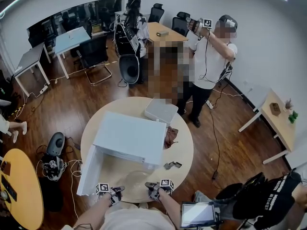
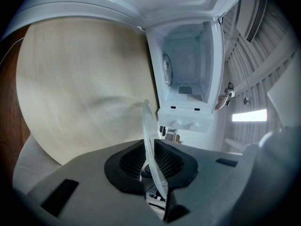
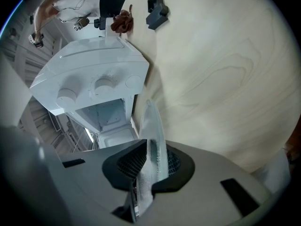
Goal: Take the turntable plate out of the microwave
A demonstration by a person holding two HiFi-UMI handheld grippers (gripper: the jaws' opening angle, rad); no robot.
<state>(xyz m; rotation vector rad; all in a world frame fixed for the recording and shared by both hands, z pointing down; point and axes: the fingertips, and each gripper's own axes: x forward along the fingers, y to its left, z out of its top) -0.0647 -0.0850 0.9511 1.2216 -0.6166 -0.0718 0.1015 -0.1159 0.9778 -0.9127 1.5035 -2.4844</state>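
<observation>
Turntable plate [image 2: 151,135], clear glass, is clamped at its near rim by both grippers. The left gripper [image 2: 150,163] has its jaws clenched on the rim, seen edge-on between the black pads. The right gripper [image 3: 149,161] is the same, jaws pinched on the glass. In the head view the plate shows only faintly, between the two grippers, over the near edge of the round table [image 1: 184,150]. It is outside the microwave, just in front of the open mouth. Can't tell if it touches the tabletop.

Microwave [image 1: 129,138] is white and sits mid-table. Its door [image 1: 88,169] is swung open on the person's left. The left gripper view looks straight into the cavity [image 2: 188,65], with the white walls and floor in plain sight. The right gripper view catches the knob panel [image 3: 96,86] beside the opening.

Nothing stands between the plate and the opening.

On the table behind the microwave is a flat white box [image 1: 160,111]. A brown crumpled thing [image 1: 170,135] lies at the microwave's right side, and small dark bits [image 1: 172,165] lie nearer the person. A tablet [image 1: 197,214] sits low right, by the right arm. Another person [image 1: 208,56] stands well beyond the table with grippers raised. A yellow table [image 1: 19,190] is at the far left, and a bag with cables [image 1: 53,164] is on the floor beside it.
</observation>
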